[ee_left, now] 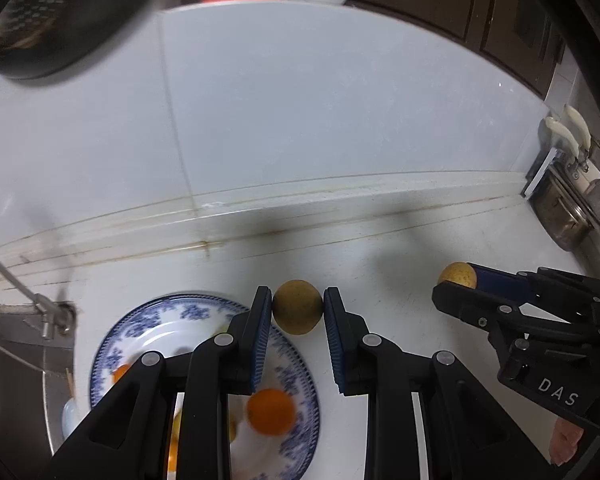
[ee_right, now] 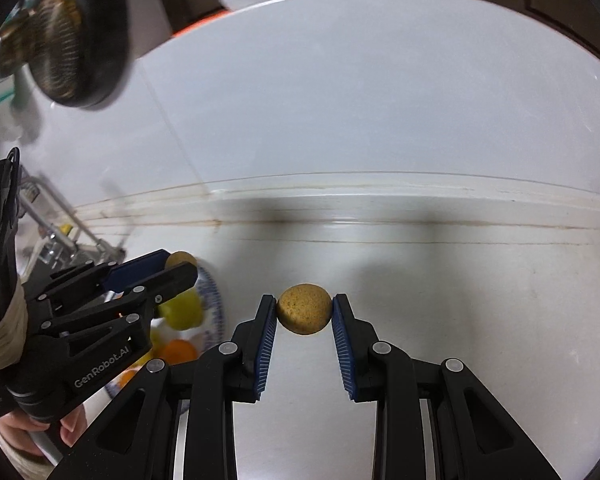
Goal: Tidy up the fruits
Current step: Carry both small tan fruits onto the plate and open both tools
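1. The blue-and-white plate (ee_left: 204, 312) lies on the white counter (ee_left: 380, 256), at the left end of the scene; everything below is placed against it.
2. On the plate sits an orange (ee_left: 271, 412), with a yellow-green fruit (ee_right: 181, 312) and more orange pieces partly hidden by the gripper frames.
3. The left gripper (ee_left: 297, 312) is at the plate's right rim, its blue pads (ee_left: 263, 332) pressed against both sides of a brown round fruit (ee_left: 298, 306). Whether that fruit rests on the counter or is lifted cannot be told.
4. Well to the right of the plate, the right gripper (ee_right: 304, 314) clamps a second brown speckled fruit (ee_right: 304, 309) between its pads; this one looks raised off the counter.
5. Farthest right of the plate, metal pots (ee_left: 572, 216) stand by the tiled wall (ee_left: 300, 100).
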